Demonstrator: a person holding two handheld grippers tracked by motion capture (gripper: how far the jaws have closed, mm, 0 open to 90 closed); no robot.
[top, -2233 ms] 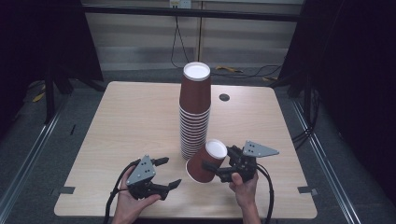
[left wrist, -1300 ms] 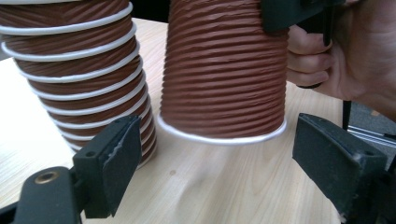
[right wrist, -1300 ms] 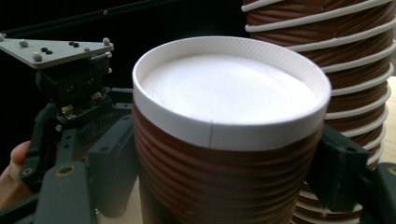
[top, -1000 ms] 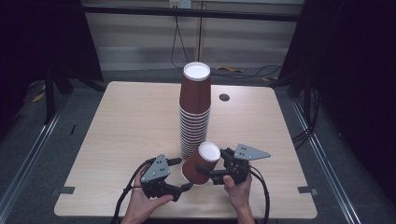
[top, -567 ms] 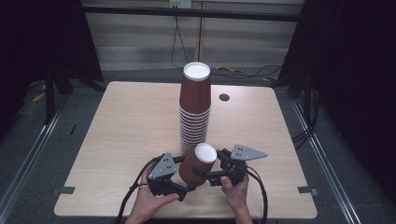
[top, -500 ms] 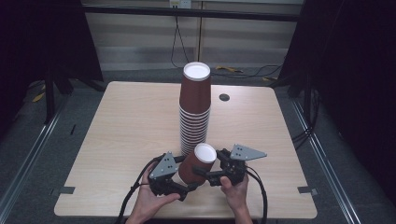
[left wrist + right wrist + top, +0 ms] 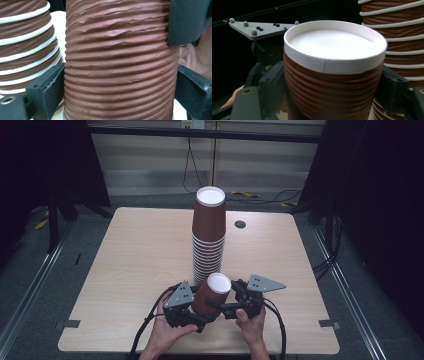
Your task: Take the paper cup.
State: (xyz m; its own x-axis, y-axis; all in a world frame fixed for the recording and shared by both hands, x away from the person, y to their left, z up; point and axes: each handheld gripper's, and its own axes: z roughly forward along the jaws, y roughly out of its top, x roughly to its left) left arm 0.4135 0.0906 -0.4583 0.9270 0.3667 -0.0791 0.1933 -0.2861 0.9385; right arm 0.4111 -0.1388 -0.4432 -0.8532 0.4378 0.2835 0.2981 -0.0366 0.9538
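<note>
The cup (image 7: pixel 211 294) sits low in the middle of the high view, just in front of the stack (image 7: pixel 208 242). It is brown and ribbed, turned upside down, with its white base uppermost. Its long axis leans: the base tilts toward the upper right of the frame, the mouth end toward the lower left. In the right tool view the white base faces the camera, and nothing shows inside it.

Both tools are on this one cup. The left tool (image 7: pixel 192 312) has its two black jaws on either side of the ribbed wall in the left tool view, touching it; these jaws have just been opening, and the cup is between them. The right tool (image 7: pixel 220 307) comes in from the right, its jaws flanking the cup just below the white rim and pressing on the wall.

The stack is a single column of nested upside-down cups, about a dozen white rims showing, too close to count exactly. It stands upright at the centre of the table (image 7: pixel 130 255). One small dark hole (image 7: pixel 240 224) lies to the stack's upper right.
</note>
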